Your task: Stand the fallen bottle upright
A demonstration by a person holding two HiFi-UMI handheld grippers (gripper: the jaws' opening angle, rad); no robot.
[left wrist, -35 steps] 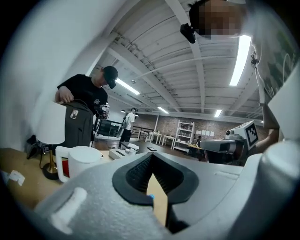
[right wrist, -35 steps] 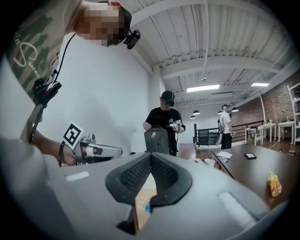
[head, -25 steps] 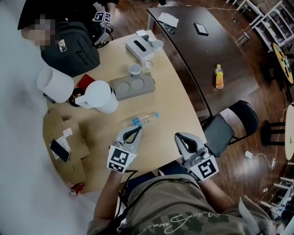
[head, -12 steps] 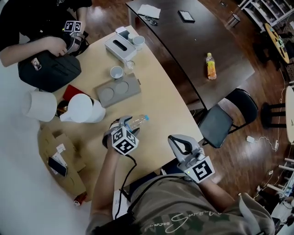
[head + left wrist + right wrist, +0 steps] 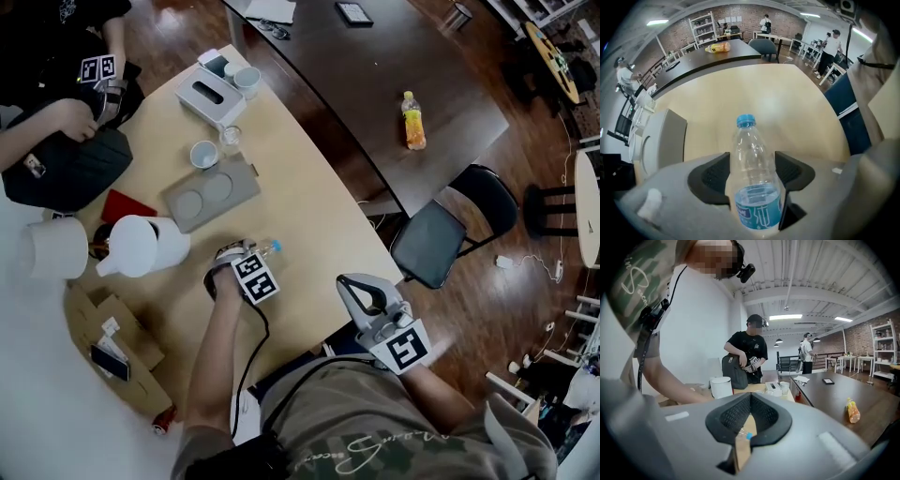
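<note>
Bottle [image 5: 752, 187] lies on table [image 5: 797, 103], between left gripper [image 5: 752, 159] jaws, just opened, not pressing. We judge it light, thin-walled, slick; grip mid-body. Right gripper [image 5: 750, 397] closed, empty.

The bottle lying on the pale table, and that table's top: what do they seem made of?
Bottle: clear glossy plastic, it seems; the table shows through it, and it has a blue cap and label.
Table top: probably laminate or wood, smooth pale beige with a soft sheen; no grain visible.
</note>
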